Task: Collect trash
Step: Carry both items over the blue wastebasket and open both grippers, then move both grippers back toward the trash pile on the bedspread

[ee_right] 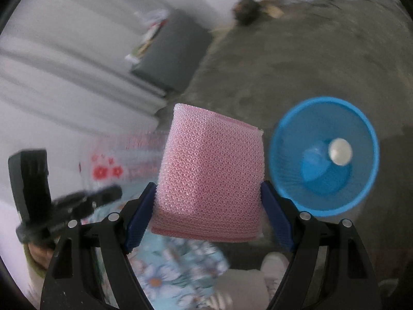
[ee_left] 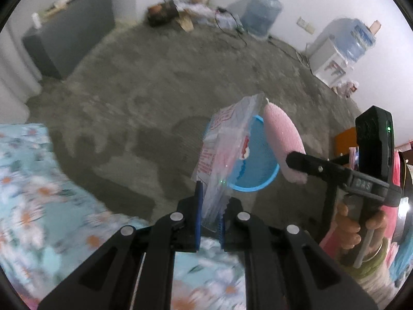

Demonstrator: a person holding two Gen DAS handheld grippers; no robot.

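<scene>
My left gripper (ee_left: 209, 206) is shut on a clear plastic bag with red print (ee_left: 227, 144) and holds it up over the floor. My right gripper (ee_right: 207, 201) is shut on a pink foam net sleeve (ee_right: 210, 173); the sleeve also shows in the left wrist view (ee_left: 284, 142), beside the bag. A blue mesh trash basket (ee_right: 361, 129) stands on the concrete floor to the right of the sleeve, with a white round object (ee_right: 340, 152) inside. In the left wrist view the basket (ee_left: 260, 180) sits just behind the bag and the sleeve.
A floral blue bedsheet (ee_left: 38, 193) covers the bed at lower left. A dark grey cabinet (ee_left: 69, 38) stands by the wall. Water jugs (ee_left: 263, 10), a white dispenser (ee_left: 330, 59) and scattered clutter (ee_left: 180, 10) line the far wall. Cables (ee_left: 232, 31) run across the floor.
</scene>
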